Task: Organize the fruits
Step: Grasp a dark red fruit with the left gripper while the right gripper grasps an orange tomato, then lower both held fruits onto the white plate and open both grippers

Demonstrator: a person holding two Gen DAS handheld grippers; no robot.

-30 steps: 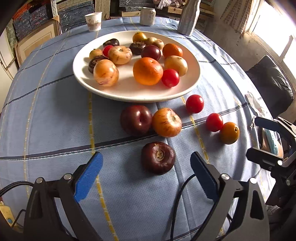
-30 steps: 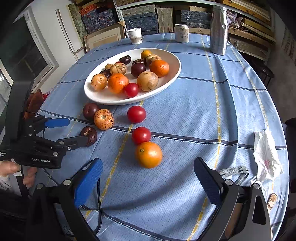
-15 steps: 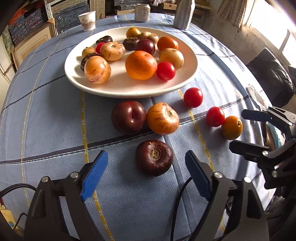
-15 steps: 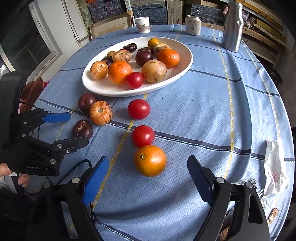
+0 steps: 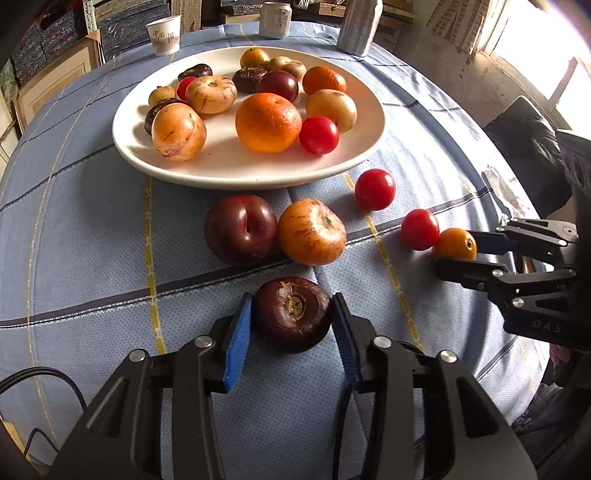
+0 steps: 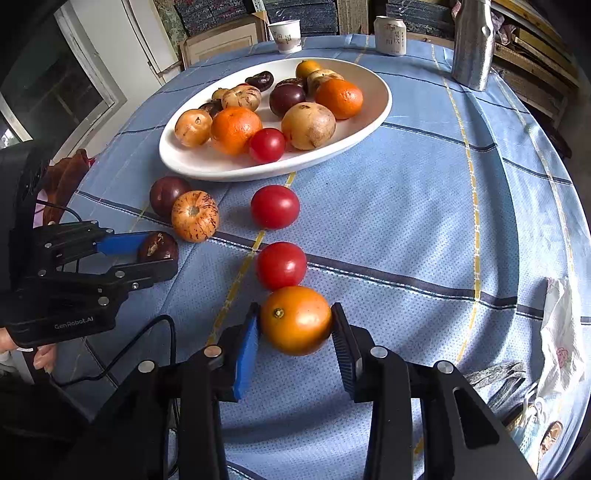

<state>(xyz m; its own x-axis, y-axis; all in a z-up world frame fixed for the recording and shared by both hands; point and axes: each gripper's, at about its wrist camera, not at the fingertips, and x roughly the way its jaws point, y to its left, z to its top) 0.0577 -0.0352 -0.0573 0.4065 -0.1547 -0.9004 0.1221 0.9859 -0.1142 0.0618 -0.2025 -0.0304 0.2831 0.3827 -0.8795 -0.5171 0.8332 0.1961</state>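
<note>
both sets of fingers just closing: left gripper (image 5: 293, 321) clenched on dark fruit (image 5: 293, 314), right gripper (image 6: 295, 332) on orange fruit (image 6: 295, 319); ready for lifting toward plate (image 5: 354, 162) at 12 o'clock.

Far edge of my table, under its blue striped tablecloth (image 6: 424, 177): 1 paper cup (image 6: 287, 35), 1 drink can (image 6: 390, 35), 1 metal bottle (image 6: 472, 48). At my right, 1 crumpled white bag (image 6: 561, 354) lies on the cloth.
</note>
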